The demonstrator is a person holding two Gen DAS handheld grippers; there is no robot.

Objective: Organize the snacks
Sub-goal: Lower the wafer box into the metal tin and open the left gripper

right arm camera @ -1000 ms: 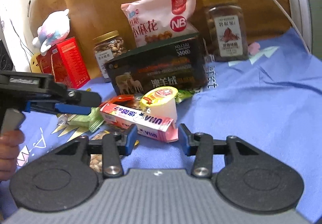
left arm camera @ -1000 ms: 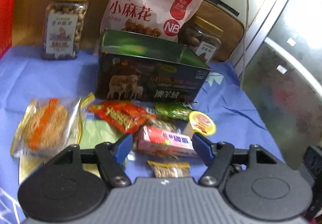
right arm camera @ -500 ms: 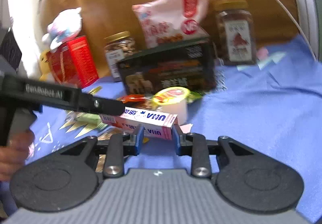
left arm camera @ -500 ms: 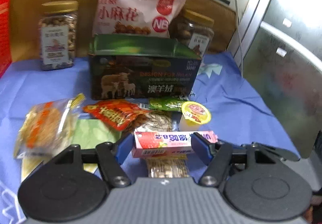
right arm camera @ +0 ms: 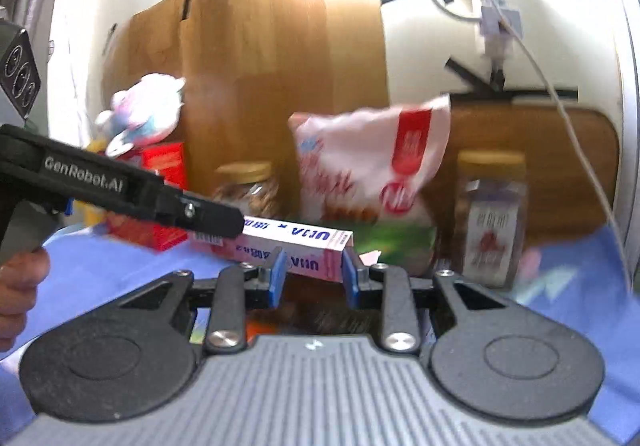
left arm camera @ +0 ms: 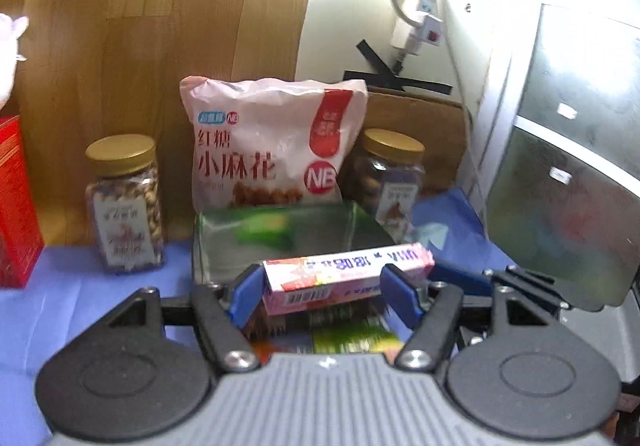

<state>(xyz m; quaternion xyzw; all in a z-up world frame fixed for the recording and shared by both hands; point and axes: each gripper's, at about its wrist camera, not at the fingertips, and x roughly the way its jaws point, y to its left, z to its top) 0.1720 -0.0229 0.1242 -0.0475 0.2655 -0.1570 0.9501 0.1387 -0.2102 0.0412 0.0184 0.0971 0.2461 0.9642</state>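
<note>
**Pink candy box carried by both grippers above the open tin**

Pink-and-white long cardboard candy box (left arm camera: pixel 347 273) sits in the air, crosswise between the blue pads of the left gripper (left arm camera: pixel 325 296), and the right gripper (right arm camera: pixel 313 273) clamps its far end — the right wrist view shows those pads pressed flat on the box's narrow sides. On the left, one pad meets the box's end; the other pad looks close to the box, though I cannot tell if it truly presses. Two holds on one long box probably keep it level and stop it swinging.

Just behind and below the box stands the dark green rectangular open-topped tin (left arm camera: pixel 276 242), resting on the blue tablecloth (left arm camera: pixel 100 310). That looks like the destination, which would explain the box held high — it must clear the tin's rim before going in.

Behind the tin lean a pink plastic bag of twisted biscuits (left arm camera: pixel 268 149) and two gold-lidded clear nut jars (left arm camera: pixel 124 205), upright against the wooden board (left arm camera: pixel 160 25), tall items kept at the back.
</note>
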